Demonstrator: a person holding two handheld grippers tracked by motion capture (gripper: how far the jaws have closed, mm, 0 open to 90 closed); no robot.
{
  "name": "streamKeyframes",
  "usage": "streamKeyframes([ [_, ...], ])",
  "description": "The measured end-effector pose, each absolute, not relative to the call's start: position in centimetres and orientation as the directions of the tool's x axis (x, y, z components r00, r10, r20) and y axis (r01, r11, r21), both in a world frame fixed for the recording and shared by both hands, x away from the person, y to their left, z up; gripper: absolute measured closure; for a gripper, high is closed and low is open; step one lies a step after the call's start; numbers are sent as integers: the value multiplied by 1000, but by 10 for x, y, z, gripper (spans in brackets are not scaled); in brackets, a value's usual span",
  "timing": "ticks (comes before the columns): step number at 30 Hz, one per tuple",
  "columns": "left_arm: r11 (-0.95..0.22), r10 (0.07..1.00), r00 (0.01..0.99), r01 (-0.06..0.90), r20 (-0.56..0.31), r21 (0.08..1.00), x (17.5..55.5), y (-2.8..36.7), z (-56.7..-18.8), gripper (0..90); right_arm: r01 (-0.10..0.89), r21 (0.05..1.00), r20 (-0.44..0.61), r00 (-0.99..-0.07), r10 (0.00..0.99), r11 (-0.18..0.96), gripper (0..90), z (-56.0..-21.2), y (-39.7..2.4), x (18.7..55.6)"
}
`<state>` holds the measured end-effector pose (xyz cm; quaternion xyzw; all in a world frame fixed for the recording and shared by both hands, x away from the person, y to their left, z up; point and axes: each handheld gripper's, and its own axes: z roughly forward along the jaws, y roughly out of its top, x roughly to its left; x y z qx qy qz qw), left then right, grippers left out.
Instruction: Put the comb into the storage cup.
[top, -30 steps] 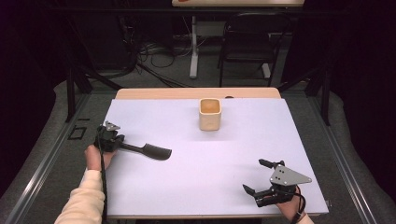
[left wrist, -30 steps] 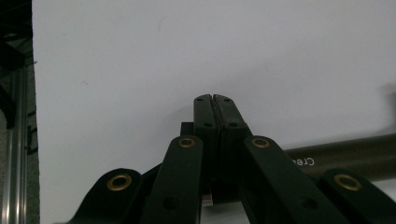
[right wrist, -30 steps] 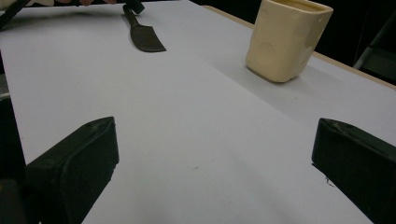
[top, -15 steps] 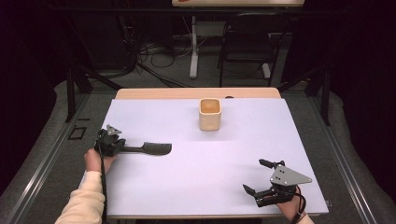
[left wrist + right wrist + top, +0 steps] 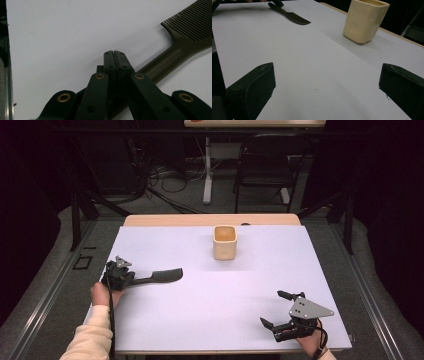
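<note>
A dark comb point(image 5: 161, 276) hangs over the left side of the white table point(image 5: 210, 320), its toothed end pointing right. My left gripper point(image 5: 133, 280) is shut on its handle. In the left gripper view the two jaws meet at the tips of my left gripper point(image 5: 115, 53), and the comb point(image 5: 185, 37) runs out from behind them to the upper right. My right gripper point(image 5: 274, 309) rests open near the front right corner with nothing between its fingers. The right gripper point(image 5: 325, 83) faces a cream cup point(image 5: 365, 20) and the comb point(image 5: 289, 15) farther off.
The cream square cup point(image 5: 224, 242) stands upright at the table's far middle. A wooden strip point(image 5: 210, 220) edges the far side. A chair, table legs and cables lie on the floor beyond. A hand and sleeve point(image 5: 95, 330) come in at the front left.
The comb's toothed end has swung a little away from the front edge, so it now lies closer to level in the left gripper. The right gripper has stayed where it was.
</note>
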<state>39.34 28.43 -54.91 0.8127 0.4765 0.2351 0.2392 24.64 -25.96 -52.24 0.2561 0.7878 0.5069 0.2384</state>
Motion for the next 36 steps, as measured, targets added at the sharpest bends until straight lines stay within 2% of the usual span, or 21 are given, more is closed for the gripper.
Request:
streamKeyframes([
  [27,-435,886,437,675,153,595,376,281,-549,865,171,918,-111,-755,646,357,5,-523,-259,247],
  [30,-440,886,432,664,170,605,375,280,-547,810,172,917,-112,-755,646,361,5,-523,-259,247],
  [31,-435,888,427,659,171,614,375,280,-546,743,175,919,-105,-756,647,354,5,-523,-259,247],
  [33,-431,890,421,648,177,628,375,280,-542,711,175,919,-105,-756,646,354,6,-523,-259,247],
  [35,-427,893,408,634,191,644,374,279,-538,619,178,918,-102,-757,645,355,6,-524,-259,248],
  [36,-426,894,404,630,194,649,374,279,-536,532,179,917,-102,-758,645,355,6,-524,-259,248],
])
